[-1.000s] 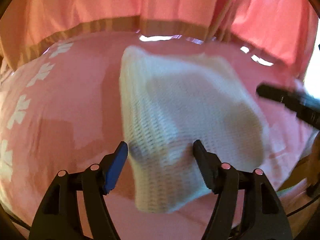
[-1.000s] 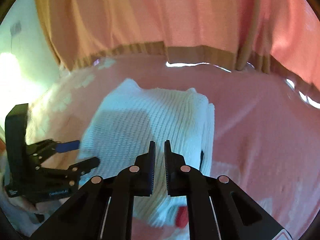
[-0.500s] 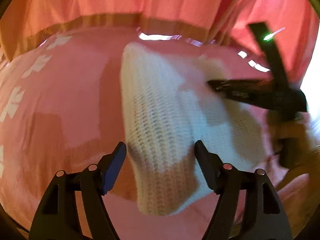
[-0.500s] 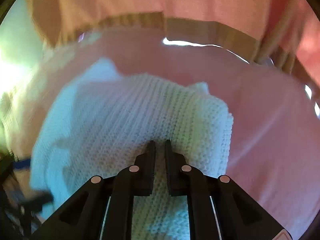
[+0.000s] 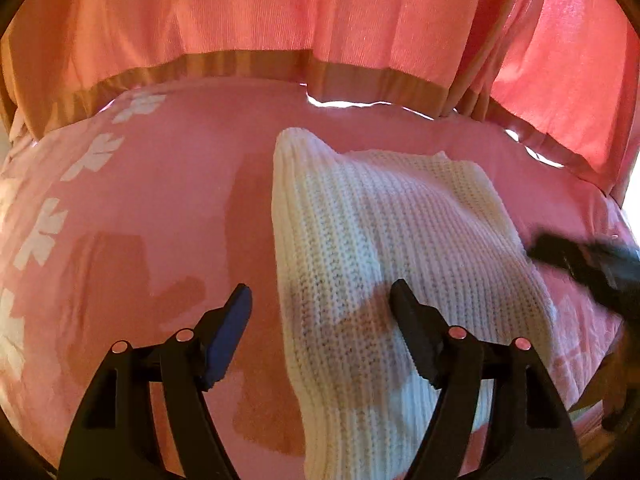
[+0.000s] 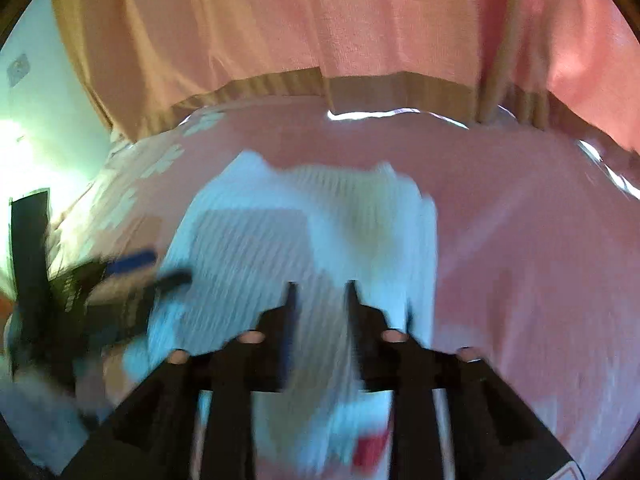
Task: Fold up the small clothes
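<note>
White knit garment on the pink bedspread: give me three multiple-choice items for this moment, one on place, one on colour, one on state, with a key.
1. Where does the white knit garment lie?
A. On the pink bedspread
B. Hung on the curtain
C. On a bare wooden floor

2. What colour is the pad on one finger of the left hand-held gripper?
A. Red
B. Blue
C. Yellow

3. How is the garment's state?
A. Spread out flat in one layer
B. Rolled into a ball
C. Folded into a compact bundle

Key: 1 A, the knit rests on the pink cover, below the curtain's hem. 2 B, the pad at the left fingertip shows blue. 3 C, stacked layers show along its edge in the right wrist view, where the right hand-held gripper is opening above it, gripping nothing.
</note>
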Available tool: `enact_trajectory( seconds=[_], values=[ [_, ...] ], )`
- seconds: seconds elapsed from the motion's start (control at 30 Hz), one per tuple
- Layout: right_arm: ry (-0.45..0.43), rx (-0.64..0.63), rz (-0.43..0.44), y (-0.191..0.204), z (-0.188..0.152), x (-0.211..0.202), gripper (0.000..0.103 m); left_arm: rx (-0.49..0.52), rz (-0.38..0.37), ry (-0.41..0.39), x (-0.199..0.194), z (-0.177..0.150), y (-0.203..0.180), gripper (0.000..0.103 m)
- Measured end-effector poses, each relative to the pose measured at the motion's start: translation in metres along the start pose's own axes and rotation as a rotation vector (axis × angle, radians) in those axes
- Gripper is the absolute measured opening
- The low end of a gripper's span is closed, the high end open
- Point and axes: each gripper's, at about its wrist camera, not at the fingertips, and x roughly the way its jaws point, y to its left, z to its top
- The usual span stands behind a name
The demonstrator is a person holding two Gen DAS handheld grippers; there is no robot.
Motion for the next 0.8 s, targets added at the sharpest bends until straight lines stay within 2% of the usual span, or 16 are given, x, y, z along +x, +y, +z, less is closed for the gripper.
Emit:
enact_trajectory(
  seconds=[0.1,0.2,0.23,0.27,0.3,0.33,0.47,0.5,0.6,0.7,0.8],
  values=[
    [-0.005,0.088,-0.017,-0.009,-0.044,-0.019,0.052,-0.014,-0.007,0.001,-0.011,-0.011,0.003,0.07],
    [0.023,0.158,0.053,-0.012,-0.062,-0.012,0.051,-0.013,-0.023,0.015,-0.015,-0.022,-0.004,0.072],
    [0.043,0.159,0.065,-0.011,-0.062,0.0,0.047,-0.002,-0.018,0.019,-0.014,-0.025,-0.008,0.072],
    [0.061,0.152,0.066,-0.009,-0.062,0.008,0.021,0.018,-0.007,0.026,-0.011,-0.028,-0.013,0.073],
    [0.09,0.144,0.072,-0.007,-0.062,0.016,0.01,0.029,0.0,0.03,-0.01,-0.03,-0.015,0.073],
    [0.082,0.141,0.064,-0.004,-0.062,0.015,0.01,0.036,0.014,0.038,-0.007,-0.032,-0.016,0.073],
    [-0.064,0.073,-0.006,0.008,-0.055,-0.033,0.009,0.019,0.017,0.037,-0.013,-0.034,-0.011,0.075],
    [-0.056,0.075,-0.024,0.004,-0.058,-0.033,0.009,0.017,0.013,0.037,-0.013,-0.035,-0.009,0.077],
    [0.122,0.122,-0.051,-0.013,-0.082,0.014,0.01,0.04,0.001,0.087,0.0,-0.042,-0.011,0.081],
    [0.079,0.093,-0.06,-0.002,-0.072,-0.001,0.017,0.044,0.006,0.072,-0.005,-0.043,-0.013,0.081],
    [0.021,0.127,-0.04,-0.002,-0.066,-0.018,0.02,0.035,0.001,0.061,-0.016,-0.038,-0.014,0.081]
  ],
)
